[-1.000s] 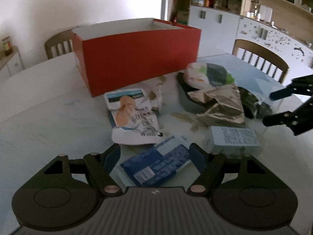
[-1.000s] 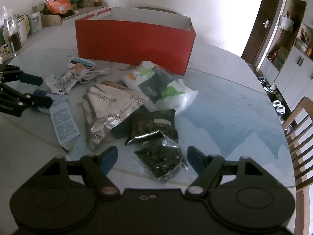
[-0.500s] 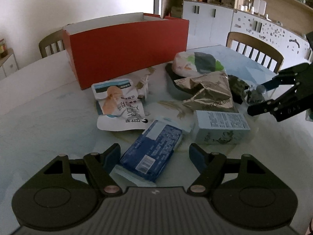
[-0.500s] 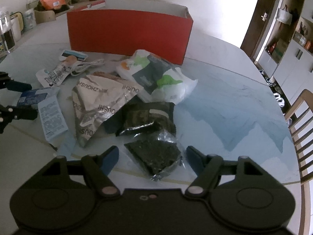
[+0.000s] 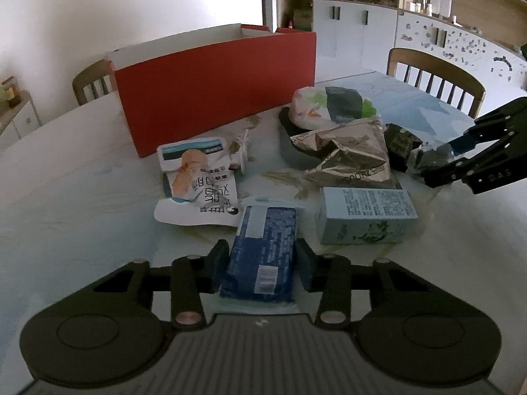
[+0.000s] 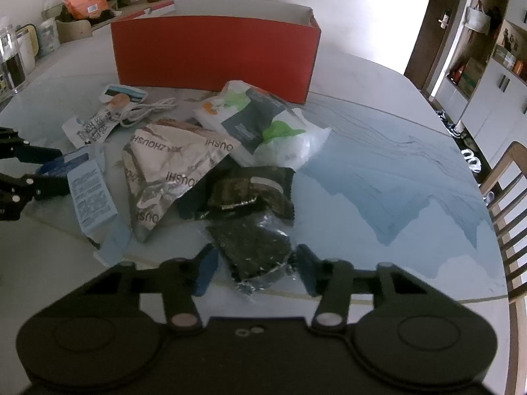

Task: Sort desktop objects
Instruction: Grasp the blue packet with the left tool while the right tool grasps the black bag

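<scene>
At the bottom centre of the left wrist view, the left gripper [image 5: 260,265] is closing on a blue pack [image 5: 262,251], its fingers touching both sides. Just right of it lies a pale blue box [image 5: 365,215], and above left a white pouch [image 5: 197,181]. In the right wrist view, the right gripper [image 6: 255,268] is closing around a dark clear bag [image 6: 253,247]; whether the pads already press it is hard to tell. Above the bag lie a black packet [image 6: 243,194], a silver wrapper [image 6: 164,171] and a white bag [image 6: 260,121]. The red box [image 6: 214,52] stands open at the top centre, on the table [image 6: 378,171].
</scene>
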### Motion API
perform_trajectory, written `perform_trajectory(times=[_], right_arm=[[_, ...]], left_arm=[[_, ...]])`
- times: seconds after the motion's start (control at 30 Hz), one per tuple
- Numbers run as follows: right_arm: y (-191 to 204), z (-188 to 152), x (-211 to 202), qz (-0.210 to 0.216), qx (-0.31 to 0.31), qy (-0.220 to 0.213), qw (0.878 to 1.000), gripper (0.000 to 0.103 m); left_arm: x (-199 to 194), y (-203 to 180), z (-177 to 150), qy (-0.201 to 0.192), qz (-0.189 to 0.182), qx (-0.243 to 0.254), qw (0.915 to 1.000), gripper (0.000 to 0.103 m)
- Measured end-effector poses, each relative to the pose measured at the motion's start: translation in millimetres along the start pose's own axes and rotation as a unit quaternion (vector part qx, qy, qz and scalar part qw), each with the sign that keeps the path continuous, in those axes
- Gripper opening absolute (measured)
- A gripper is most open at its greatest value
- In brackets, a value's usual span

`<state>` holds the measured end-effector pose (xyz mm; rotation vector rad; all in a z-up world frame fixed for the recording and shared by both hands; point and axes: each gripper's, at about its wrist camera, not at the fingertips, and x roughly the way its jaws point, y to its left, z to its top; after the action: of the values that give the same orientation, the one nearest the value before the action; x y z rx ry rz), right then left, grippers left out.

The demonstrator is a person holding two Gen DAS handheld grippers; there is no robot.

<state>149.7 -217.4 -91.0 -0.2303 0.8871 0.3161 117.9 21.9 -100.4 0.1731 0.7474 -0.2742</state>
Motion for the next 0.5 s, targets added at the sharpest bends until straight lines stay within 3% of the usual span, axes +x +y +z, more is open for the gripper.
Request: perform_trajectory(times=[0.27, 0.5], right_arm=[[0, -3, -14, 0.002, -0.011, -0.01, 1.0, 0.037], [-3, -3, -31, 0.002, -0.011, -0.024, 1.0, 0.037]], left_arm=[[-11, -3, -1, 0.002, 0.03, -0.005, 0.9995, 0.038], [-29, -9, -2, -0.003, 0.037, -0.012, 0.9992, 0.038]])
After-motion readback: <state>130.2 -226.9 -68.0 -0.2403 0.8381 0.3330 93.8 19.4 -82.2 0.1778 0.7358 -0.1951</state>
